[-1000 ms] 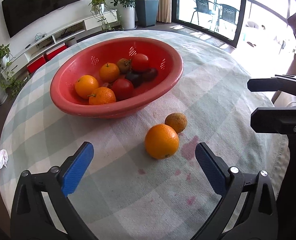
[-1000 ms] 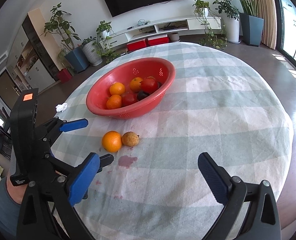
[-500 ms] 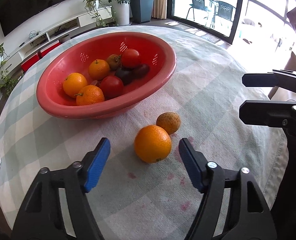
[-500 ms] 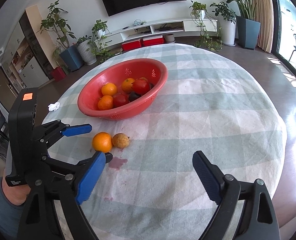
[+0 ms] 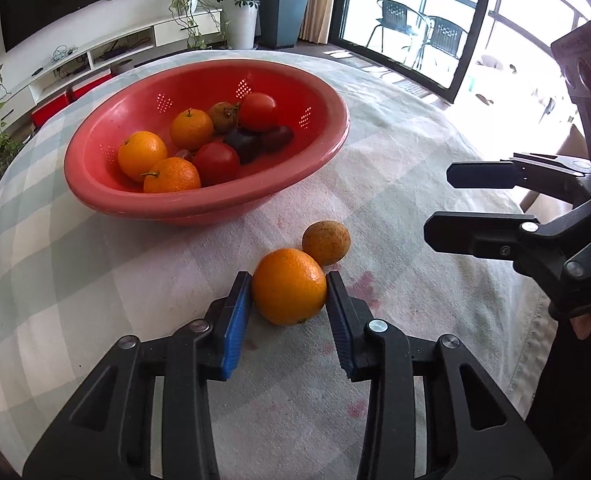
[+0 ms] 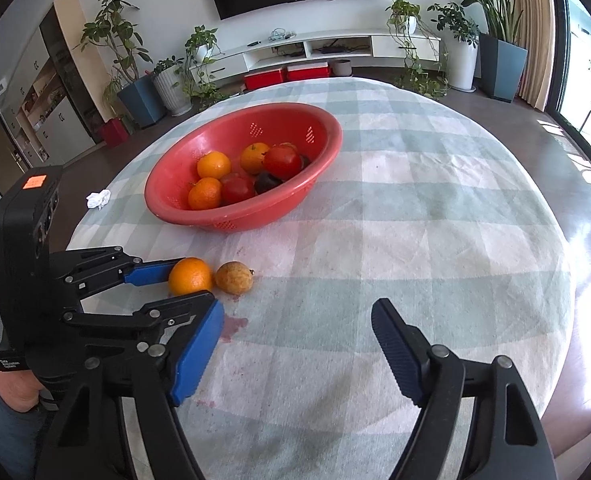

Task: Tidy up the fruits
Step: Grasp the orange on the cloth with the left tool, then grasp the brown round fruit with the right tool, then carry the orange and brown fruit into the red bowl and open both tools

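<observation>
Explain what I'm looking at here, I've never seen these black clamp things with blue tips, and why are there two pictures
They are hand-held grippers, one in each of a person's hands, each with a camera looking along its fingers, so you get one picture per gripper. The left gripper has just been closing and now its blue pads sit against an orange on the checked tablecloth. A brownish fruit lies just behind the orange. The right gripper is open with nothing between its fingers, though they have just been closing a little. The red bowl behind holds more fruit.
</observation>
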Demonstrator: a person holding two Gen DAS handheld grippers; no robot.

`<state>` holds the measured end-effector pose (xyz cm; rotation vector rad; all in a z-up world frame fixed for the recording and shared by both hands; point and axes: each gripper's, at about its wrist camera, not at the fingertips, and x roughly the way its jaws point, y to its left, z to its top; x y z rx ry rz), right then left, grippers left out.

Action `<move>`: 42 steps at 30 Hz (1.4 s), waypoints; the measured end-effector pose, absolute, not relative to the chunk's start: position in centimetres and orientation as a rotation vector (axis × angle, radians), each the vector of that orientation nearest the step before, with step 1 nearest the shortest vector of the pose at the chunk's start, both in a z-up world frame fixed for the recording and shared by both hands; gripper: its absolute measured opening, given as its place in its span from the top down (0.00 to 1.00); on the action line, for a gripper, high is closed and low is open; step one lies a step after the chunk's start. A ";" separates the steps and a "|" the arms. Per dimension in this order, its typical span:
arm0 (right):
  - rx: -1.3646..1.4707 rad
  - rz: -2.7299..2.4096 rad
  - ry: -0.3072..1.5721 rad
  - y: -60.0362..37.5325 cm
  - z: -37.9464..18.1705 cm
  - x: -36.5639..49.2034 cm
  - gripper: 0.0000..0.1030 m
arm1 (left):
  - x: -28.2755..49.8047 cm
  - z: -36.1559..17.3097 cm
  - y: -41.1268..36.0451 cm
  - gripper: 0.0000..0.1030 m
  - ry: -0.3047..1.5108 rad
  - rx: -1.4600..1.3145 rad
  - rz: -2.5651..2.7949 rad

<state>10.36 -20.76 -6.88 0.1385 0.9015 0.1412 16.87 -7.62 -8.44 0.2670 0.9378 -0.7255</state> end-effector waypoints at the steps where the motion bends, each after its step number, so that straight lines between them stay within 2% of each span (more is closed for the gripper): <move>1: 0.129 0.143 0.909 -20.5 -7.1 10.6 0.24 | 16.8 -8.4 -7.4 0.66 0.938 0.261 -0.720; 20: -0.010 0.203 0.963 -15.7 -9.9 14.4 0.36 | 16.1 -7.6 -3.7 0.66 0.914 0.167 -0.653; 25: -0.050 0.197 0.953 -15.3 -9.9 14.6 0.46 | 16.1 -7.6 -3.4 0.66 0.915 0.149 -0.650; 33: -0.123 0.218 0.941 -14.5 -9.8 14.0 0.69 | 16.2 -7.7 -3.1 0.66 0.916 0.136 -0.637; 42: -0.060 0.225 0.930 -15.7 -8.5 12.2 0.70 | 16.2 -7.3 -2.6 0.66 0.903 0.116 -0.631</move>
